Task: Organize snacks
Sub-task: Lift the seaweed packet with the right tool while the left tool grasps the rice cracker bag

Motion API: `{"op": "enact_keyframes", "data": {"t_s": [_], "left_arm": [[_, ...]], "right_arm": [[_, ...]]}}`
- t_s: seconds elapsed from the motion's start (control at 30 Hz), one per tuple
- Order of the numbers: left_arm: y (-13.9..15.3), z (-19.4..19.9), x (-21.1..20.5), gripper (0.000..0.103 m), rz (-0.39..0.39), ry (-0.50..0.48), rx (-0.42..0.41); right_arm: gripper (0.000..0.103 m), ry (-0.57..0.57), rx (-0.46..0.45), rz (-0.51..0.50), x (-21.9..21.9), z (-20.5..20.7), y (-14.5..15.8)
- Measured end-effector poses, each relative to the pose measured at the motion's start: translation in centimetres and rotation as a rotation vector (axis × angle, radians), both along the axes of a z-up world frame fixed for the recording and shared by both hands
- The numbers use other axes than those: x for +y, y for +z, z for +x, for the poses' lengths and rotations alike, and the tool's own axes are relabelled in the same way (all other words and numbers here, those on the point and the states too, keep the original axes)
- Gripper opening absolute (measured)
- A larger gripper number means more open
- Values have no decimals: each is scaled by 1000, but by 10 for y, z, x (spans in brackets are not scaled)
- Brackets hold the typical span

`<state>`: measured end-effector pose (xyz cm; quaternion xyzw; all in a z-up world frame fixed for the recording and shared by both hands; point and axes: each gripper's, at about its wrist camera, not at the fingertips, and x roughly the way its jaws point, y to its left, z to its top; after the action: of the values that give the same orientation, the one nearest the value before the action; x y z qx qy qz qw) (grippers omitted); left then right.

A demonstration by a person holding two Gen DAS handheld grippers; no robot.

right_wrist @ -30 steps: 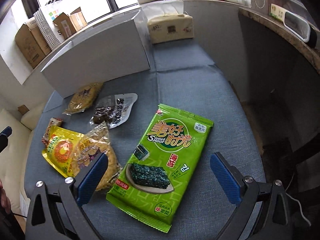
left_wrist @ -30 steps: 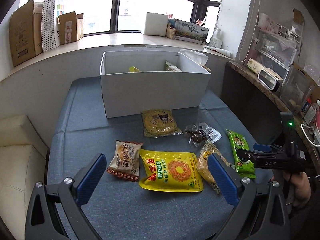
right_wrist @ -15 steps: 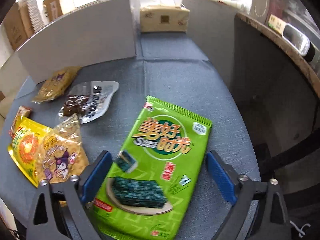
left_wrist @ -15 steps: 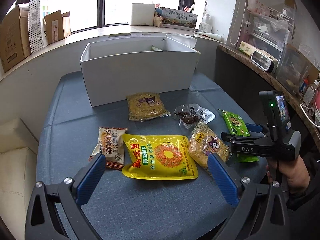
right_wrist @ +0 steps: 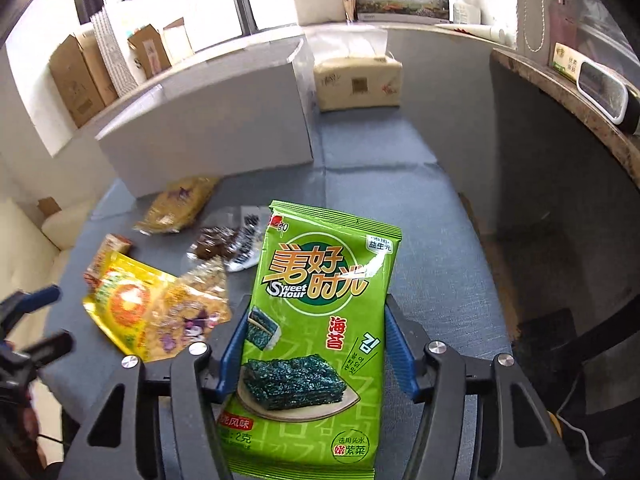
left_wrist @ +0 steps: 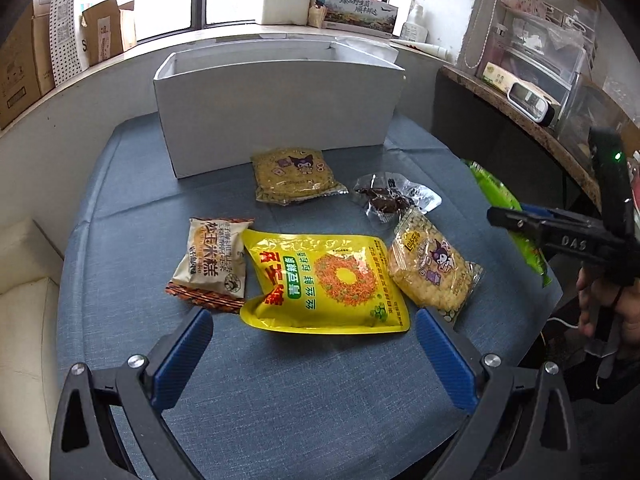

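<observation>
your left tool (left_wrist: 314, 338) stands wide open over the table (left_wrist: 120, 240), nothing between its pads, the yellow snack bag (left_wrist: 324, 282) just ahead. your right tool (right_wrist: 316, 354) is closing on the green seaweed packet (right_wrist: 320, 320), pads pressing its edges. its bottom edge is cut off.
</observation>
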<state>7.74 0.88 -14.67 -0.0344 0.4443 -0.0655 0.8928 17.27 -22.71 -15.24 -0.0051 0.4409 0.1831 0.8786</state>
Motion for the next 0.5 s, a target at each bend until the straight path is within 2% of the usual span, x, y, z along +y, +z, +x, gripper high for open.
{"op": "enact_keyframes", "data": {"t_s": [0.13, 0.23, 0.33, 0.5], "left_arm": [[-10, 5, 2, 103, 22, 4, 16], [-14, 15, 25, 103, -20, 44, 29], [-16, 29, 51, 103, -23, 106, 24], [-34, 52, 72, 103, 22, 155, 67]], "right_arm": [[65, 28, -24, 50, -1, -8, 14], [65, 56, -31, 61, 4, -15, 20], [65, 75, -28, 65, 10, -17, 20], [65, 87, -19, 61, 13, -18, 16]]}}
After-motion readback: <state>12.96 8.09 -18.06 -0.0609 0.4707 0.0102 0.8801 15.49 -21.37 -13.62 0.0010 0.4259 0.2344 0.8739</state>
